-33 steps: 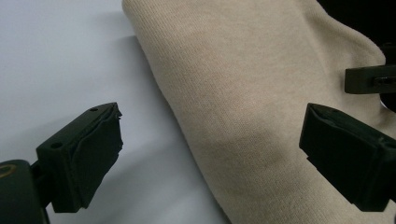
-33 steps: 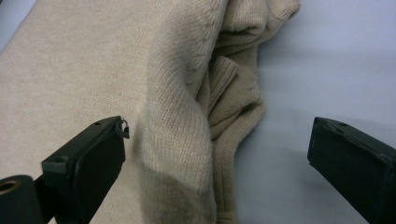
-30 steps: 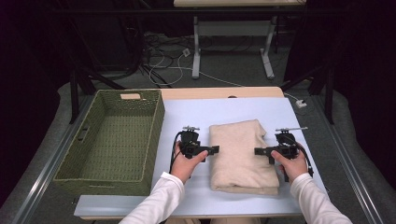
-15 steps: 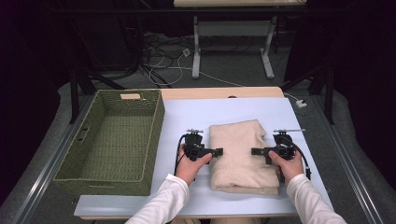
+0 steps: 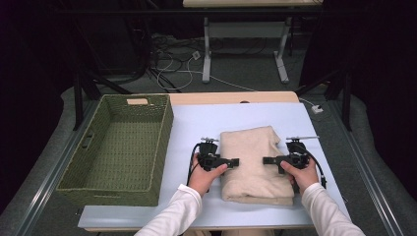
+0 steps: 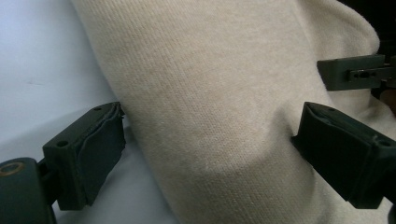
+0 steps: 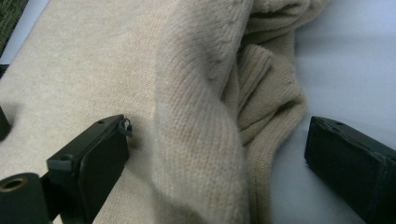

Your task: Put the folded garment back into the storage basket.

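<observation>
The folded beige sweater [image 5: 254, 164] lies on the counter [image 5: 196, 123] right of the green woven basket [image 5: 118, 147], bare counter beyond it. The left gripper [image 5: 235, 162] and right gripper [image 5: 267, 160] meet its opposite side edges. Up close, each gripper's fingers [image 6: 88, 154] stand wide, straddling the ribbed knit folds without clamping.

No legible text or labels

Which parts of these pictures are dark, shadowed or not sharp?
High view: the table is evenly lit, the room behind nearly black. Left gripper view: the folded beige cloth shows sharp knit above, with a soft shadow low between the jaws. Right gripper view: the cloth's raised fold looks slightly blurred close to the camera.
</observation>
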### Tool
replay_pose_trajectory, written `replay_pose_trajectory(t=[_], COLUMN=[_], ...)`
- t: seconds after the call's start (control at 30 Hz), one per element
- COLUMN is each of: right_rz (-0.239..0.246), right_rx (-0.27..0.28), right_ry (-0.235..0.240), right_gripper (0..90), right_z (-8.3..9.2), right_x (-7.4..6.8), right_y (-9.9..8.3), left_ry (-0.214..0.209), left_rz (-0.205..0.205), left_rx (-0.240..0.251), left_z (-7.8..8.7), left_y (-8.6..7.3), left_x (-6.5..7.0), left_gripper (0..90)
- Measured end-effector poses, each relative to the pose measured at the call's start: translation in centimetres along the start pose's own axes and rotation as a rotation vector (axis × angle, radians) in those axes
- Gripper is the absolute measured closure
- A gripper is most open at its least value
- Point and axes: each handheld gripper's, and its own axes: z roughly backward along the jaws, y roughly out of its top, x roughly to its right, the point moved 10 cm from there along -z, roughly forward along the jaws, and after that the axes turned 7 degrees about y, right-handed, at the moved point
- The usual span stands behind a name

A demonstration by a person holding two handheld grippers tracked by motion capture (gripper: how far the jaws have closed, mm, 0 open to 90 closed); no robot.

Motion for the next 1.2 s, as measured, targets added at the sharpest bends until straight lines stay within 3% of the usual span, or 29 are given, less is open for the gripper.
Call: replay_pose_trajectory(t=[0.23,0.3,0.53,0.73,0.83,1.07,1.2], right_rz=[0.011,0.004,-0.005,-0.019,-0.035,-0.055,-0.069], right_rx=[-0.010,-0.009,-0.014,-0.034,-0.044,-0.042,-0.034], right_ry=[0.010,0.018,0.036,0.070,0.083,0.089,0.083], right_gripper=[12.4,15.0,20.3,35.7,39.1,40.9,41.2], right_z=[-0.1,0.0,0.0,-0.1,-0.1,-0.1,-0.2], right_x=[-0.3,-0.4,-0.6,-1.0,-1.1,-1.2,-1.2], right_y=[-0.2,-0.2,-0.3,-0.5,-0.7,-0.8,-0.7], left_ry=[-0.012,-0.010,-0.032,-0.041,-0.041,-0.044,-0.023], left_rz=[0.021,0.004,0.017,0.021,0.023,0.039,0.035], left_rx=[-0.012,-0.017,-0.028,-0.029,-0.029,-0.032,-0.036], left_z=[-0.4,-0.4,-0.7,-0.8,-0.9,-0.8,-0.8], left_y=[-0.3,-0.3,-0.6,-0.6,-0.6,-0.7,-0.7], left_x=[0.7,0.6,0.8,1.0,1.1,1.1,1.0], left_gripper=[8.2,8.3,8.4,9.1,9.3,13.6,15.3])
